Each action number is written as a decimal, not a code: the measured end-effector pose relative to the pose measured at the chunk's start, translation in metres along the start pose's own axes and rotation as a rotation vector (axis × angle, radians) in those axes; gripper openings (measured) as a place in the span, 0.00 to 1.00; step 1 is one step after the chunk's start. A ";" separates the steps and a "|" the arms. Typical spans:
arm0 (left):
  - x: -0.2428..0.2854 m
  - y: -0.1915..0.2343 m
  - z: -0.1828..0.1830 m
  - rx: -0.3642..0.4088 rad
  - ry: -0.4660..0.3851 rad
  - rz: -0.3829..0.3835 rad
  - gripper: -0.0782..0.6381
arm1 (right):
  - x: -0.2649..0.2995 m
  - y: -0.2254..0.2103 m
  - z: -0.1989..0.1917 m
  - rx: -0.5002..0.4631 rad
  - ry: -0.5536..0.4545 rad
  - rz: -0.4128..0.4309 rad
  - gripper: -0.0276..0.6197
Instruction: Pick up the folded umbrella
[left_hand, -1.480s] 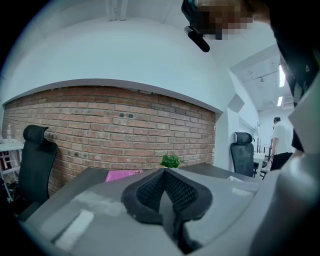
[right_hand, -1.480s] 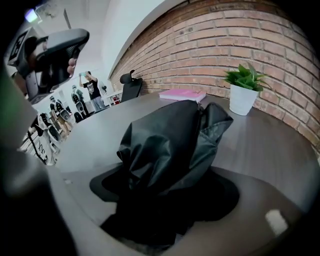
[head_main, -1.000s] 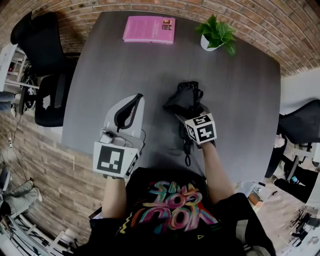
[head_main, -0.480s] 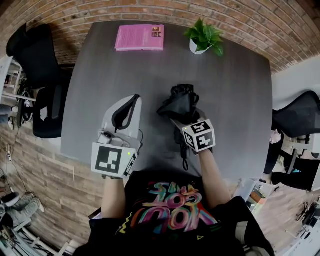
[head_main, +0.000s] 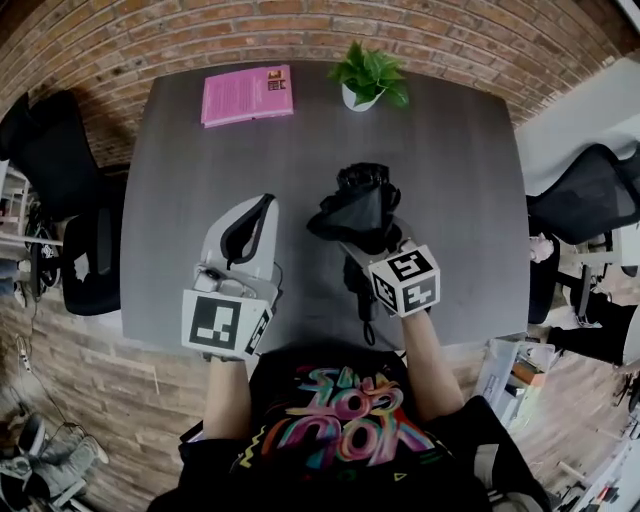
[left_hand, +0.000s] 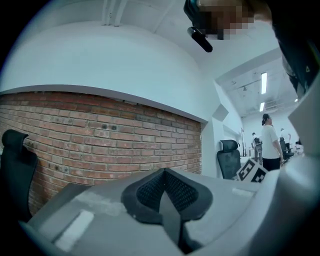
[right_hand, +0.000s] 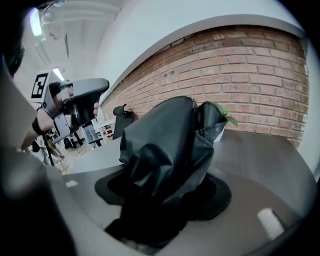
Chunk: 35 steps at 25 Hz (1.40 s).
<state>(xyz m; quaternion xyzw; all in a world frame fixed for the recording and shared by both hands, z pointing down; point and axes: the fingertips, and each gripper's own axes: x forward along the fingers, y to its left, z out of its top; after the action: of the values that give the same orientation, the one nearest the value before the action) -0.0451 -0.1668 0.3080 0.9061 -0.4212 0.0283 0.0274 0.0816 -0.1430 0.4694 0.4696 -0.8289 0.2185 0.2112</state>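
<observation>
Right gripper (head_main: 363, 238): jaws clamped on folded umbrella (head_main: 357, 205), black fabric bunched between pads. In right gripper view, folded umbrella (right_hand: 164, 145) fills gap and bulges up and forward past jaw tips. Rest of it runs back under gripper body, toward person. Grip sits over middle of grey worktop (head_main: 190, 190).

Left gripper (head_main: 262, 202): jaws together, nothing between them, beside umbrella but apart from it.

Potted plant (head_main: 368, 78) and pink book (head_main: 247, 95) at worktop's far edge.
</observation>
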 end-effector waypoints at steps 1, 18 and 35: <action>0.001 -0.003 0.001 0.000 -0.004 -0.009 0.11 | -0.006 -0.001 0.004 0.000 -0.015 -0.011 0.51; 0.027 -0.032 0.002 -0.011 0.004 -0.135 0.11 | -0.109 -0.025 0.065 0.040 -0.281 -0.156 0.51; 0.029 -0.032 0.010 -0.005 -0.005 -0.112 0.11 | -0.192 -0.032 0.080 -0.042 -0.454 -0.229 0.51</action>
<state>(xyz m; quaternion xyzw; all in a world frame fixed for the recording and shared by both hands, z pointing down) -0.0017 -0.1695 0.2989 0.9283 -0.3699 0.0233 0.0303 0.1883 -0.0706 0.3030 0.5930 -0.8008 0.0647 0.0531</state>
